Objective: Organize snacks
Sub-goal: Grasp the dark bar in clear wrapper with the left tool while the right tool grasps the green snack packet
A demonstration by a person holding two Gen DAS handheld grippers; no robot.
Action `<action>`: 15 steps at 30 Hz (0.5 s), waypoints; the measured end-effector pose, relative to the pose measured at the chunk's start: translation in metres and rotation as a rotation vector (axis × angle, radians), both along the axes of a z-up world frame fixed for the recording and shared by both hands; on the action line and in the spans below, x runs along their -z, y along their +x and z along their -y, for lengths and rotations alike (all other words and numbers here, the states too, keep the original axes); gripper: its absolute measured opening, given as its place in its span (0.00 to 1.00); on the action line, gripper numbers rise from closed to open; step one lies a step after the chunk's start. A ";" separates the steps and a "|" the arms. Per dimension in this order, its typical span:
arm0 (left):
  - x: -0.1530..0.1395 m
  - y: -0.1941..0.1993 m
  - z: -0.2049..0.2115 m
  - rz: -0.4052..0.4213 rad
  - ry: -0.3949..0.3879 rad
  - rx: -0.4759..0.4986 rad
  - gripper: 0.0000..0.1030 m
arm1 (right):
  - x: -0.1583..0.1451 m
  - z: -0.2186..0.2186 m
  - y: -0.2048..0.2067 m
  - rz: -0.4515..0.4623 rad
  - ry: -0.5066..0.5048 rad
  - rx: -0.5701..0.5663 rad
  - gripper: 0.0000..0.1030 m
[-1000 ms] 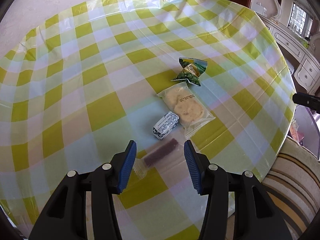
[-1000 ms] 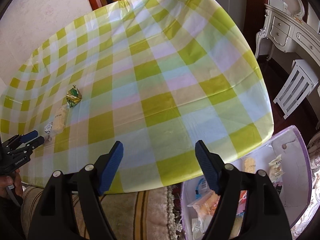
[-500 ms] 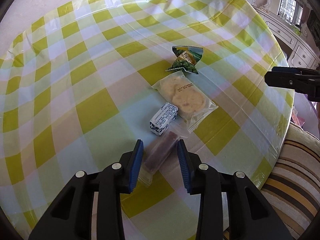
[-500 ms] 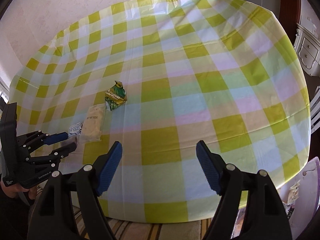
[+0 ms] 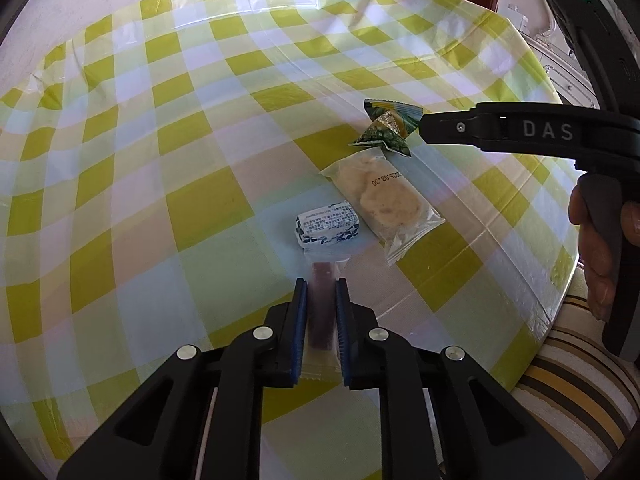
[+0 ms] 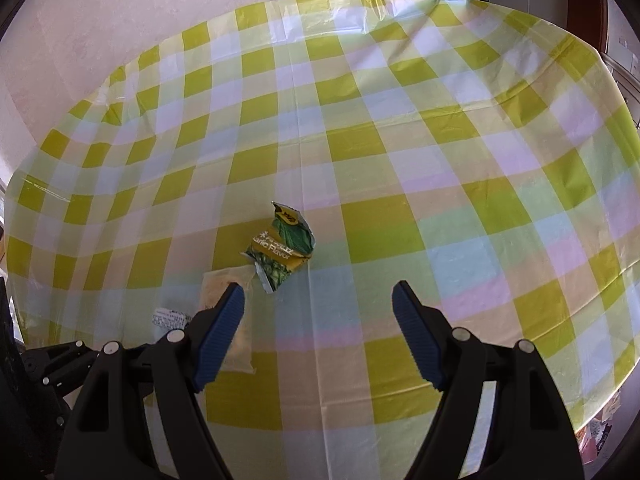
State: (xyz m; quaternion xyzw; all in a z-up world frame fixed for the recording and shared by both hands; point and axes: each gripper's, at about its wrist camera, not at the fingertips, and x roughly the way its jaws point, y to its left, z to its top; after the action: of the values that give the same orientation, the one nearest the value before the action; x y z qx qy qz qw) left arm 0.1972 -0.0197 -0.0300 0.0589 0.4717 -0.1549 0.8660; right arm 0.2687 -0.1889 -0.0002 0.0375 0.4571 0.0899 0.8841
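Left gripper (image 5: 321,294) (jaws clamped) on purple bar (image 5: 321,312)

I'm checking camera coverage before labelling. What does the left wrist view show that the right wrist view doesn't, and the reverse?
Only the left wrist view shows the dark purple bar in clear wrap clamped in the left tongs, and a hand gripping the right tool's handle.

Only the right wrist view shows the right tongs open and empty, and the print on the green packet.

Both show the checked tablecloth, green packet, cracker bag and small blue-and-white packet.
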 end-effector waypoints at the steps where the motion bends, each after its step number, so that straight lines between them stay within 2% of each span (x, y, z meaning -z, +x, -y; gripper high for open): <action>1: -0.001 -0.001 -0.003 0.003 -0.011 -0.014 0.13 | 0.000 -0.003 0.004 0.007 -0.004 -0.006 0.74; 5: -0.004 -0.001 -0.016 0.011 -0.060 -0.067 0.13 | 0.002 -0.015 0.018 0.015 -0.032 -0.036 0.74; 13: -0.008 -0.002 -0.025 0.022 -0.109 -0.099 0.13 | 0.017 -0.029 0.039 -0.028 -0.067 -0.069 0.74; 14: -0.008 -0.002 -0.026 0.022 -0.116 -0.104 0.13 | 0.018 -0.029 0.041 -0.031 -0.071 -0.071 0.74; 15: -0.008 -0.002 -0.028 0.022 -0.121 -0.109 0.13 | 0.020 -0.029 0.042 -0.036 -0.073 -0.072 0.69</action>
State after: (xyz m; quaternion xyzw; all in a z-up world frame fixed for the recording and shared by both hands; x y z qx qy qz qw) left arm 0.1952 0.0078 -0.0217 -0.0177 0.4545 -0.1351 0.8803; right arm 0.3107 -0.1595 -0.0201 -0.0097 0.4768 0.1040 0.8728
